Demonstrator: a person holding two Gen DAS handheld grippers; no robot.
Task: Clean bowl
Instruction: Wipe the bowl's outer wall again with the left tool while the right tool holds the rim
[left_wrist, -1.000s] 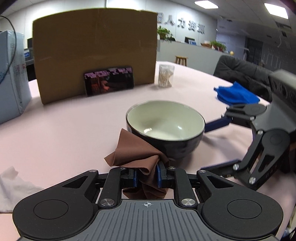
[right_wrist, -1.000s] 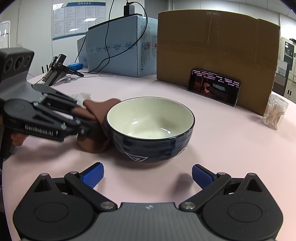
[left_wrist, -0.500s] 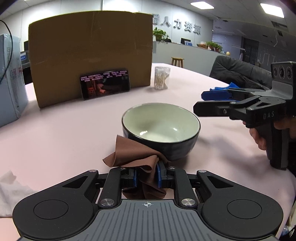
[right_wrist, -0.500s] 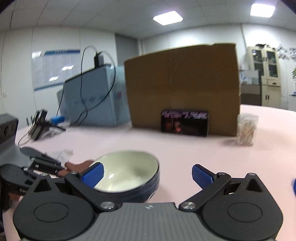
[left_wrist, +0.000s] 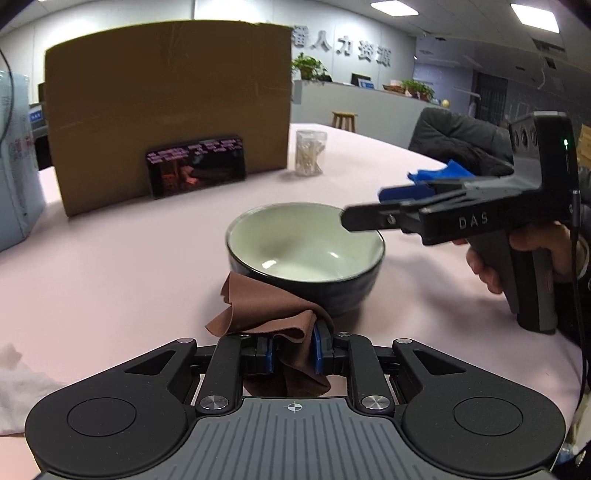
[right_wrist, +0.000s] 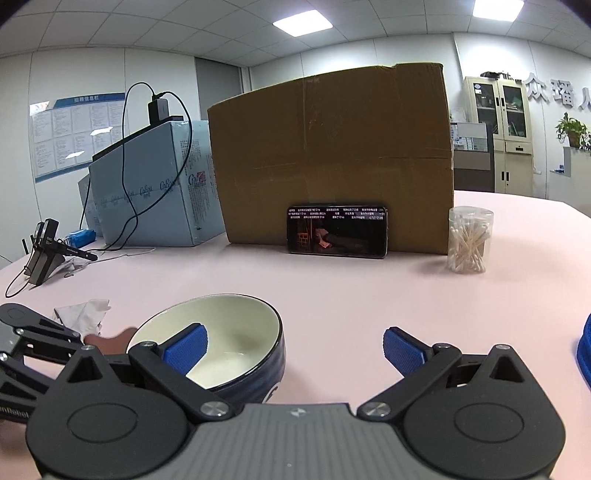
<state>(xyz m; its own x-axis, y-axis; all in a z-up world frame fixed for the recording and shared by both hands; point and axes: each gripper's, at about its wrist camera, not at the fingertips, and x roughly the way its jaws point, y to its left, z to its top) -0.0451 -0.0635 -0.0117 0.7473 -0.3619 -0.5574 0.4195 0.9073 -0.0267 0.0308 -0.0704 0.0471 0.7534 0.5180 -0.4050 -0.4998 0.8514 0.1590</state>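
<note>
**Right gripper now over the bowl rim, cloth not yet inside**

Up off the pink table (left_wrist: 110, 266) and across: right gripper (right_wrist: 293, 349), a second ago low and level in front of the bowl, now above the bowl's (left_wrist: 306, 251) right rim, seen side-on from the left wrist view with a hand (left_wrist: 524, 254) wrapped round its grip. Jaws wide apart, nothing between them; one blue pad (right_wrist: 184, 347) hanging over the pale inside of the bowl, the other out over bare table. Straddling the wall, by the look of it, but not yet closed on it.

Left gripper (left_wrist: 291, 352) barely shifted: clamped tight on the brown cloth (left_wrist: 266, 314), bunched just in front of the bowl and lying against its dark outer wall. Bowl itself upright, mid-table, in front of the cardboard box (left_wrist: 166, 107) and the phone (left_wrist: 195, 166) propped against it, same spot as before.

Probable meaning: bracing comes first, wiping second. Bowl unheld at present, so any push from the cloth likely to slide it. Interior not yet touched by the cloth; cleaning proper still to begin.
</note>
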